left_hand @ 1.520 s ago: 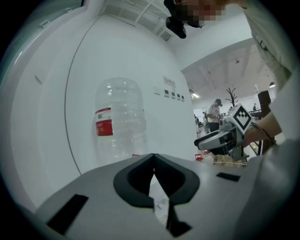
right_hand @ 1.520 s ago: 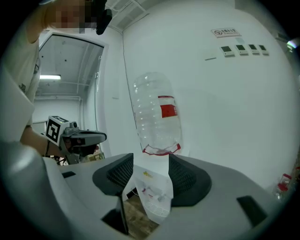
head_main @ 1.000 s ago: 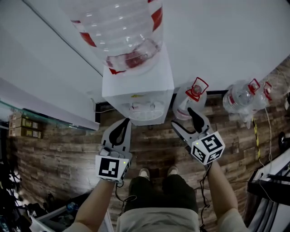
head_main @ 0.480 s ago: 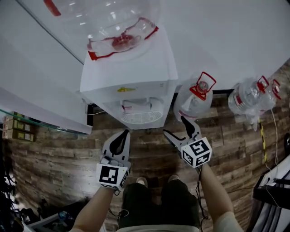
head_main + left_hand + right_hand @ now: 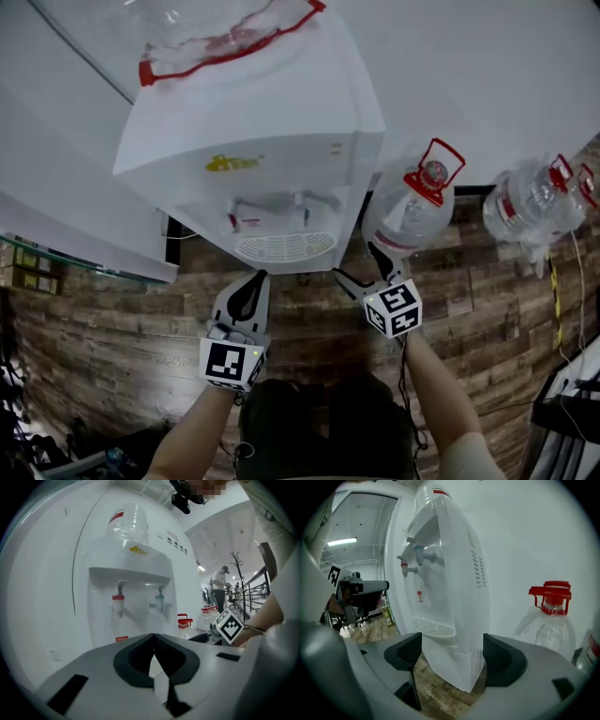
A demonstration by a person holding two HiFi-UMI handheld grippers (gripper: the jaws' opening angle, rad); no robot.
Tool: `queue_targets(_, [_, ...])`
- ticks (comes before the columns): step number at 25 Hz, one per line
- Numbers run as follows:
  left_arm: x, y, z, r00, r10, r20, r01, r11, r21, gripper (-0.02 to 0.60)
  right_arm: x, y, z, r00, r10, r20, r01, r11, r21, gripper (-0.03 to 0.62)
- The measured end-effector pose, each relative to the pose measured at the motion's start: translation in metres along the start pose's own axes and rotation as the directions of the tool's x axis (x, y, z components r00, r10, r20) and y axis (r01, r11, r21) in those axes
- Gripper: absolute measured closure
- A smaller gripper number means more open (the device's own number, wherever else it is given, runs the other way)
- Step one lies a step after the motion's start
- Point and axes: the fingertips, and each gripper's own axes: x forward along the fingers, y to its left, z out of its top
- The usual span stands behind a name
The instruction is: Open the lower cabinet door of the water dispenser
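The white water dispenser (image 5: 281, 159) stands against the wall, with its taps and drip tray (image 5: 286, 248) facing me. Its lower cabinet front is hidden under the tray in the head view; in the right gripper view the lower body (image 5: 450, 663) shows below the tray. My left gripper (image 5: 253, 278) hangs shut in front of the tray, empty, pointing at the dispenser (image 5: 131, 597). My right gripper (image 5: 356, 262) is at the dispenser's right front corner. Its jaws have just been opening and stand wide, with nothing between them; the corner shows beyond the gap (image 5: 454, 653).
A large water bottle with a red cap (image 5: 417, 211) stands right of the dispenser, close to my right gripper. More bottles (image 5: 534, 202) stand further right. The floor is dark wood planks (image 5: 112, 347). A glass partition (image 5: 56, 253) is at the left.
Both grippers and the head view have sunk, so the dispenser looms larger and the bottle on top slides out of frame. The right jaws have spread wider.
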Motion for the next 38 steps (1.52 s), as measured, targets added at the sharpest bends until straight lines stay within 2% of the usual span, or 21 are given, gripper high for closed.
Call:
queue_targets(6, [0.014, 0.012, -0.042, 1.000, 0.018, -0.006, -0.018, 1.000, 0.006, 0.575, 0.043, -0.014, -0.040, 1.000, 0.018, -0.018, -0.019, 1.000, -0.015, 0.204])
queue_targets(14, [0.016, 0.023, -0.077, 0.999, 0.042, -0.017, -0.042, 0.999, -0.006, 0.575, 0.087, -0.027, -0.063, 0.999, 0.002, -0.049, -0.004, 0.999, -0.044, 0.220])
queue_targets(17, [0.015, 0.027, -0.086, 0.999, 0.040, -0.030, -0.040, 0.999, -0.001, 0.575, 0.092, -0.027, -0.065, 0.999, -0.002, -0.038, 0.001, 1.000, -0.030, 0.263])
queue_targets(20, [0.014, 0.033, -0.093, 0.998, 0.041, -0.044, -0.041, 0.999, -0.009, 0.575, 0.090, -0.026, -0.066, 0.999, -0.026, -0.024, 0.026, 1.000, -0.011, 0.267])
queue_targets(26, [0.009, 0.036, -0.087, 0.999, 0.037, -0.021, -0.037, 0.999, -0.008, 0.575, 0.089, -0.023, -0.067, 0.997, -0.060, -0.050, 0.061, 0.998, 0.010, 0.270])
queue_targets(29, [0.004, 0.033, -0.089, 0.998, 0.027, -0.058, -0.027, 1.000, -0.013, 0.575, 0.080, -0.015, -0.075, 0.992, -0.086, -0.088, 0.085, 0.996, -0.020, 0.275])
queue_targets(32, [-0.005, 0.032, -0.090, 0.995, 0.020, -0.093, -0.022, 1.000, -0.016, 0.575, 0.065, -0.005, -0.087, 0.982, -0.107, -0.157, 0.091, 0.990, -0.103, 0.309])
queue_targets(35, [-0.020, 0.033, -0.087, 0.993, 0.024, -0.117, -0.028, 0.999, -0.029, 0.575, 0.050, 0.008, -0.097, 0.962, -0.099, -0.256, 0.055, 0.983, -0.173, 0.318])
queue_targets(38, [-0.038, 0.034, -0.088, 0.986, 0.030, -0.163, -0.039, 0.998, -0.052, 0.575, 0.033, 0.023, -0.105, 0.936, -0.077, -0.342, 0.014, 0.983, -0.182, 0.357])
